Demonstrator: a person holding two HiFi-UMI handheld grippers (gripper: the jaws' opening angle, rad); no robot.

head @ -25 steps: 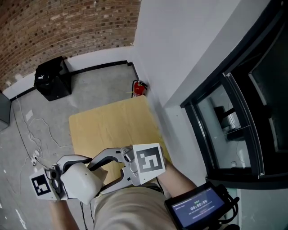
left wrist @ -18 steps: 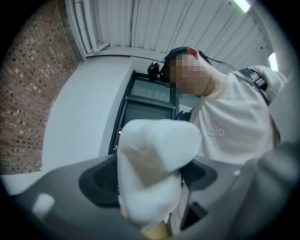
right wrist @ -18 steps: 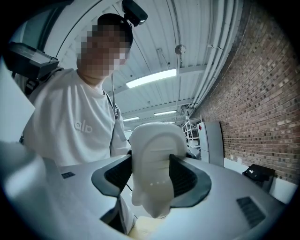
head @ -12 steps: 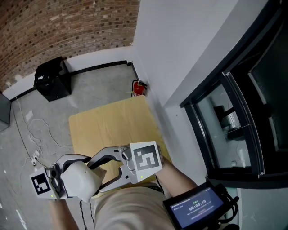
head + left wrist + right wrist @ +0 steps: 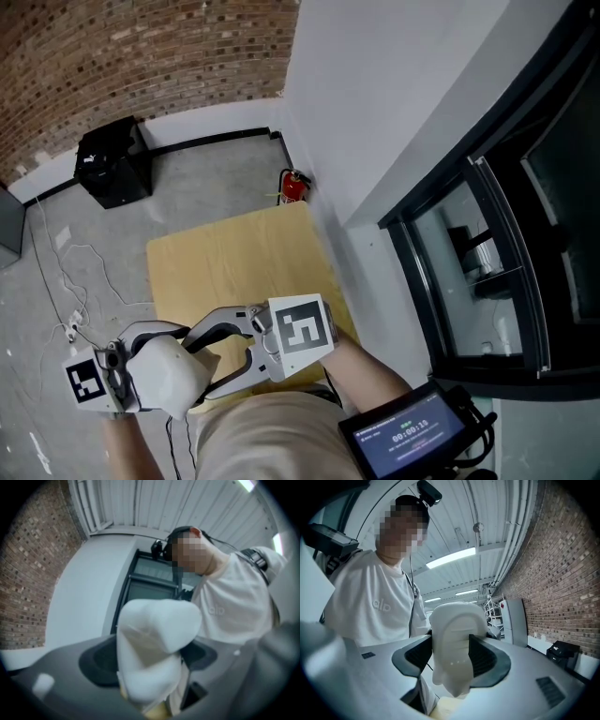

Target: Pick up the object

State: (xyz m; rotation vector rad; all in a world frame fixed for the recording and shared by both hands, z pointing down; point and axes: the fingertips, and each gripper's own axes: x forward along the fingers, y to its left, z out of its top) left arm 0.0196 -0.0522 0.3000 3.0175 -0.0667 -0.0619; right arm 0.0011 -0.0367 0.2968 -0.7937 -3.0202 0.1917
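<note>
A pale wooden bench (image 5: 234,262) stands on a grey floor against a white wall. A red fire extinguisher (image 5: 293,187) sits just past its far corner. A black box (image 5: 111,162) stands further off at the foot of a brick wall (image 5: 141,56), and a thin cable (image 5: 66,281) trails across the floor to the left. A dark-framed window (image 5: 487,262) runs along the right, and a lit screen (image 5: 408,438) shows at the lower right.

The white object (image 5: 167,377) is off the bench, in front of the person's shirt near the bench's near edge. It is caught between both tools.

The left gripper (image 5: 150,663) has its fingers (image 5: 98,663) clenched on the white object. The right gripper (image 5: 452,656) has its fingers (image 5: 487,660) pressed against the object's two sides.
</note>
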